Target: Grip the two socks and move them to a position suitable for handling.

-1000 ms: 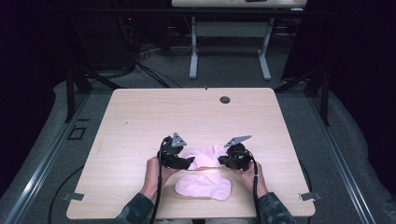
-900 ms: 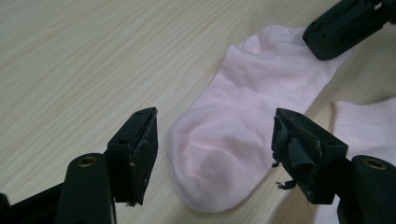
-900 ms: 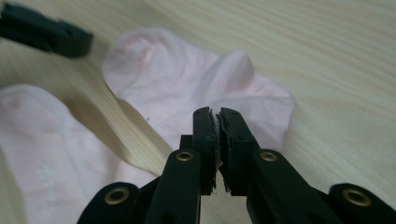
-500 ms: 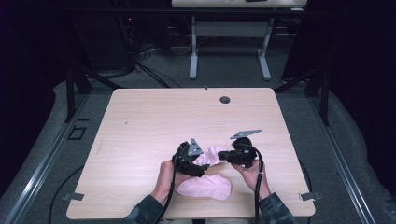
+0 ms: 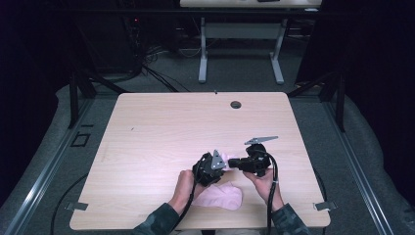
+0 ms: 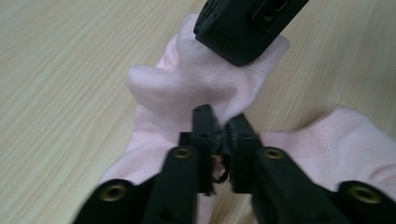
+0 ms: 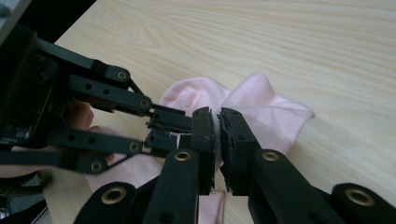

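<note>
1. Left gripper (image 5: 221,166) sits near the middle of the tabletop's near edge. Its jaws have just been closing and now pinch a fold of a pale pink sock (image 6: 196,88), seen between the tips in the left gripper view.
2. Right gripper (image 5: 234,163) points toward the left one, tips almost meeting it. Its jaws are clamped together on the same pink fabric, as the right gripper view shows.
3. That sock is bunched and lifted between the two grippers, its loose end (image 7: 275,112) draping down to the wood.
4. More pink fabric (image 5: 220,195) lies flat on the tabletop just nearer the near edge, below the grippers. It may be a second sock or the rest of the first; the high view is too small to tell.
5. A wooden table (image 5: 161,132) carries everything, and a small dark round hole (image 5: 236,105) sits near its far edge, well apart from the socks.
</note>
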